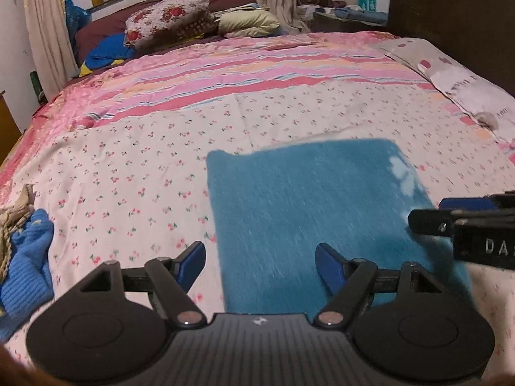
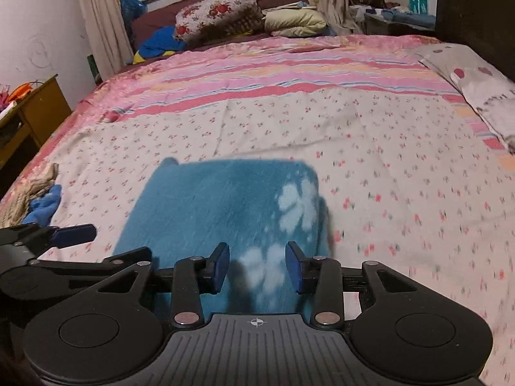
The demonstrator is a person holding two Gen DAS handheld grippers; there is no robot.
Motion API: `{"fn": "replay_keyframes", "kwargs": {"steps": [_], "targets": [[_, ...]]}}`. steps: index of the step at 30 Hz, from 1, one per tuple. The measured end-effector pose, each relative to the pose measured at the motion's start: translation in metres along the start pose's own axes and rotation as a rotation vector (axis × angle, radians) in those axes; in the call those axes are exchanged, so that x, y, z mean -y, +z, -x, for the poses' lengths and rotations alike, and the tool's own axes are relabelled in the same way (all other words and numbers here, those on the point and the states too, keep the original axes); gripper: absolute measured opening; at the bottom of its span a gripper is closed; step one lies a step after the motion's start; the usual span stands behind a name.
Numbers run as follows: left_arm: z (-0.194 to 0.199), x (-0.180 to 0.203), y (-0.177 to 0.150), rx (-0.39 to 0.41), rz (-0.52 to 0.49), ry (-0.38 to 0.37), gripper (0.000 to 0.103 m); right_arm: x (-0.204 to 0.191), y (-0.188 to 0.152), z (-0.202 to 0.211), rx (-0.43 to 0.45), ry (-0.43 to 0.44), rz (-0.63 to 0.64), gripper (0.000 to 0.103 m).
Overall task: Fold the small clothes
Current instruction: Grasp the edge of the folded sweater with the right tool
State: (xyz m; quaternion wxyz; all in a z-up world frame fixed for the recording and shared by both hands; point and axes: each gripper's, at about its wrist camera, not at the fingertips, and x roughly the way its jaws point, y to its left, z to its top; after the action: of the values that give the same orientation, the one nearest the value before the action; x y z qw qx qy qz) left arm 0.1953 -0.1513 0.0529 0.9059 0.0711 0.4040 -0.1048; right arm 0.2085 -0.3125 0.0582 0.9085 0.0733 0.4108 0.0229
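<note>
A teal fleece cloth (image 2: 222, 212) with pale paw prints lies flat on the bed (image 2: 386, 160), squared off as if already doubled over, on the flowered sheet just in front of both grippers. Well to its left, at the bed's edge, sits a heap of a bright blue knit (image 1: 27, 257) and a beige one (image 1: 14, 212).

The left gripper (image 1: 260, 259) stands spread wide over the cloth's near left edge, with nothing between its jaws. The right gripper (image 2: 257, 267) is narrower but also apart: its jaws straddle the cloth's near edge by a paw print, and the pads do not seem to press on the fabric.

The cloth looks light, soft and limp, with a fuzzy pile that should give the pads good purchase. It will likely droop and slide open if lifted by one point, so the near corners, one per gripper, seem the best hold, pinching through all layers.
</note>
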Motion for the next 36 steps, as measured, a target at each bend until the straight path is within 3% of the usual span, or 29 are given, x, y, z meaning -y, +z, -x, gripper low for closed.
{"fn": "replay_keyframes", "kwargs": {"steps": [6, 12, 18, 22, 36], "targets": [[0.015, 0.014, -0.02, -0.008, -0.027, -0.01, 0.081, 0.001, -0.025, 0.004, -0.04, -0.035, -0.016, 0.039], [0.002, 0.024, -0.032, -0.058, -0.056, 0.0, 0.082, 0.006, -0.033, -0.008, -0.069, -0.038, -0.038, 0.042], [-0.011, 0.024, -0.033, -0.072, -0.064, 0.012, 0.091, 0.002, -0.032, -0.025, -0.09, -0.059, -0.017, 0.045], [-0.021, 0.02, -0.031, -0.093, -0.041, 0.009, 0.103, 0.003, -0.029, -0.032, -0.099, -0.065, -0.013, 0.048], [-0.031, 0.015, -0.028, -0.108, -0.034, -0.007, 0.103, 0.001, -0.025, -0.038, -0.103, -0.072, -0.011, 0.057]]}}
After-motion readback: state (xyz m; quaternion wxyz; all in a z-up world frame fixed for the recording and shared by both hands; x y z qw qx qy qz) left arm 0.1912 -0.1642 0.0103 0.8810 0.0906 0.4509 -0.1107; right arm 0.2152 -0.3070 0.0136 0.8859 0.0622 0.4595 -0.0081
